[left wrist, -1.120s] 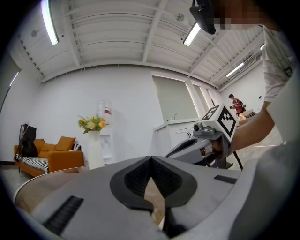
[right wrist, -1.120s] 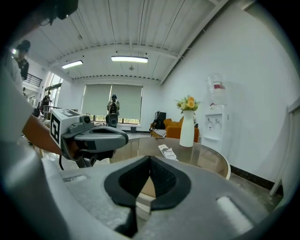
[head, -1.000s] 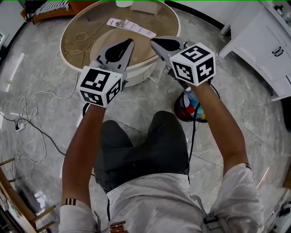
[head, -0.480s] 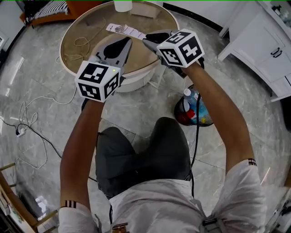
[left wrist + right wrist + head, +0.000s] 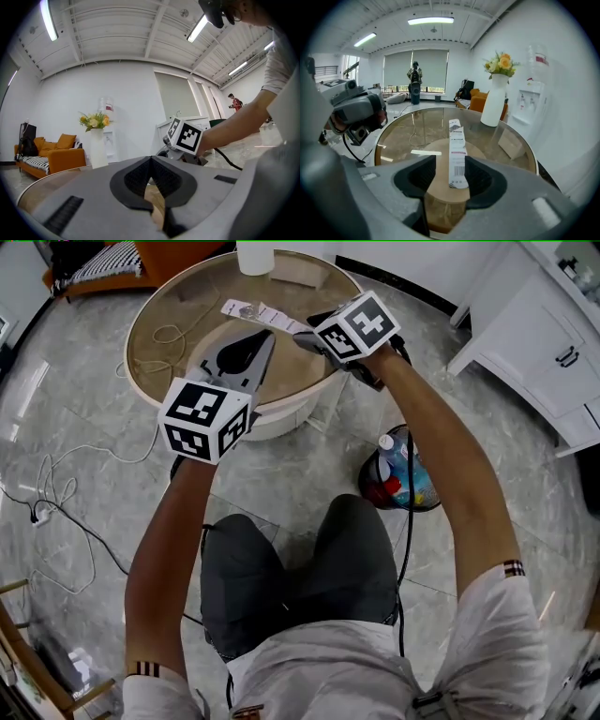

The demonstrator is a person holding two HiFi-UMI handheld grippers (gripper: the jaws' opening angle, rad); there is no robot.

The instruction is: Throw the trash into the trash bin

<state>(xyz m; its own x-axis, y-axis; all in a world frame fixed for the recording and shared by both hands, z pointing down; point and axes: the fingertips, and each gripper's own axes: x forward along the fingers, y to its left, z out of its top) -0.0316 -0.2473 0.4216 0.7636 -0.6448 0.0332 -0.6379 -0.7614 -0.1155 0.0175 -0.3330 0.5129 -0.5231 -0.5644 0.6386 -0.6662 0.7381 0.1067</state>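
Scene: from the head view we look down on a seated person holding a gripper in each hand over a round glass desk (image 5: pixel 159 343) at the upper middle of the frame.
Task object: a long printed wrapper strip (image 5: pixel 267 312) lies flat on the desk top at upper centre. In the right gripper view it runs up the middle of the frame (image 5: pixel 457 150).
Right hand: the right gripper (image 5: pixel 302 337) tilts down toward the strip. Its fingers (image 5: pixel 417 180) stand apart, having just been opening. We see the strip's near end in the gap between them, with neither pad pressing on it.
Left hand: the left gripper (image 5: pixel 269 337) sits level, just left of the right one, over the desk's near edge. Its fingers (image 5: pixel 133 176) meet at the tips, and we find nothing caught there.
Floor: a dark round trash bin (image 5: pixel 366 486) stands at centre right, beneath the right forearm, with a bottle (image 5: pixel 386 448) and coloured scraps inside.
Other: a white vase (image 5: pixel 255 256) stands at the desk's far edge, and a thin cable (image 5: pixel 173 324) loops on its left part.
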